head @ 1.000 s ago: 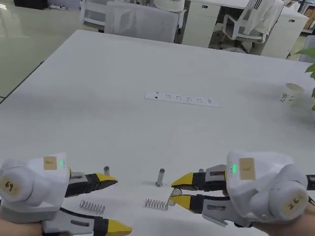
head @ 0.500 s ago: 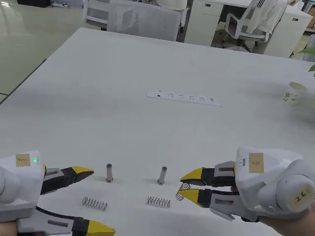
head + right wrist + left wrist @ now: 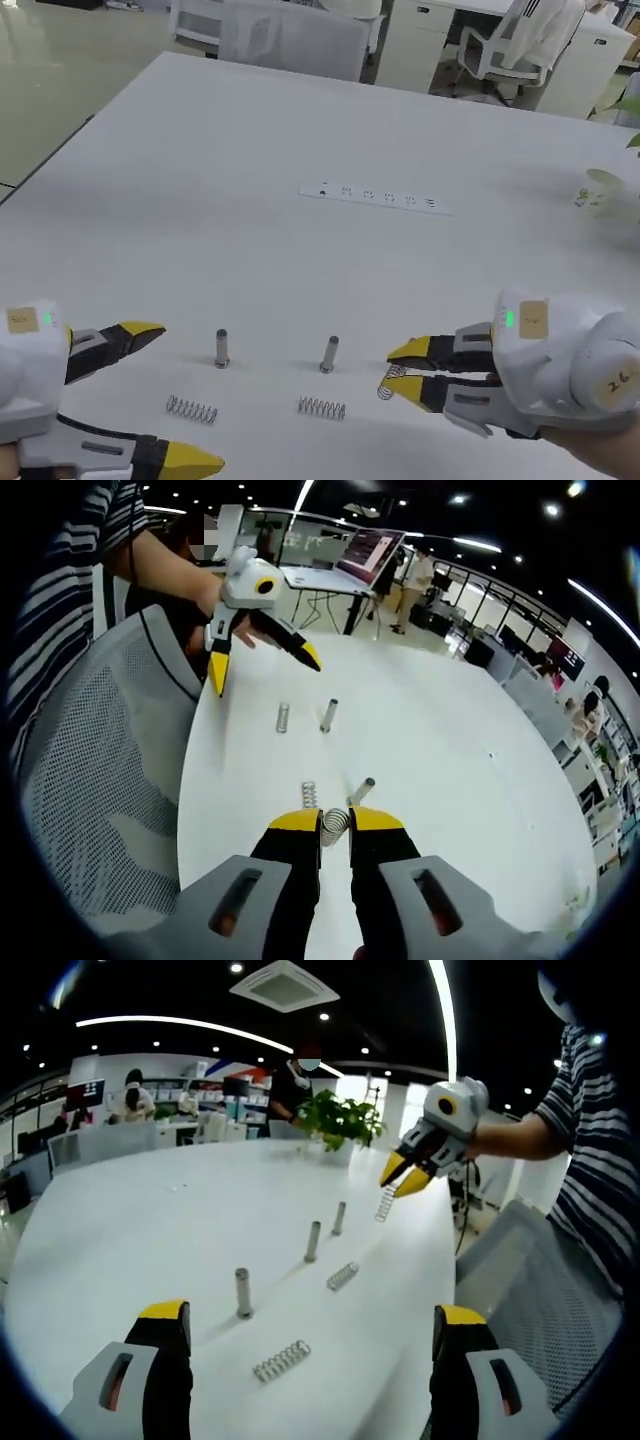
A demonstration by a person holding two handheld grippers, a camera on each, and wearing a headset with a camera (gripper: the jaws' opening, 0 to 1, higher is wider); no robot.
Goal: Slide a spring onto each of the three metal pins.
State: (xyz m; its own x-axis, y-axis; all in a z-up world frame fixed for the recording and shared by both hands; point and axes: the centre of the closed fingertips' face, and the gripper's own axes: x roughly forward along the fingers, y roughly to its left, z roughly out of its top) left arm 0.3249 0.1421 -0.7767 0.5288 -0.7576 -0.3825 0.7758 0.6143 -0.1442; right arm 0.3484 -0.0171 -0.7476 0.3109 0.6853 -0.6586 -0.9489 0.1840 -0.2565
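Two upright metal pins (image 3: 221, 348) (image 3: 329, 354) stand near the table's front edge, and in the left gripper view there are three in a row (image 3: 243, 1292) (image 3: 313, 1241) (image 3: 339, 1218). Two springs (image 3: 192, 409) (image 3: 321, 407) lie flat in front of them. My right gripper (image 3: 403, 366) is shut on a third spring (image 3: 388, 380), which hangs from its yellow tips just right of the middle pin; the spring (image 3: 335, 823) sits between the fingers in its own view. My left gripper (image 3: 170, 395) is wide open at the lower left, with nothing in it.
A white power strip (image 3: 377, 199) lies across the middle of the white table (image 3: 250, 150). A paper cup (image 3: 597, 189) stands by a plant at the right edge. Office chairs and cabinets are beyond the far edge.
My right gripper has drawn back to the right with its spring, away from the spring lying on the table. My left gripper has pulled back to the left, uncovering the left pin.
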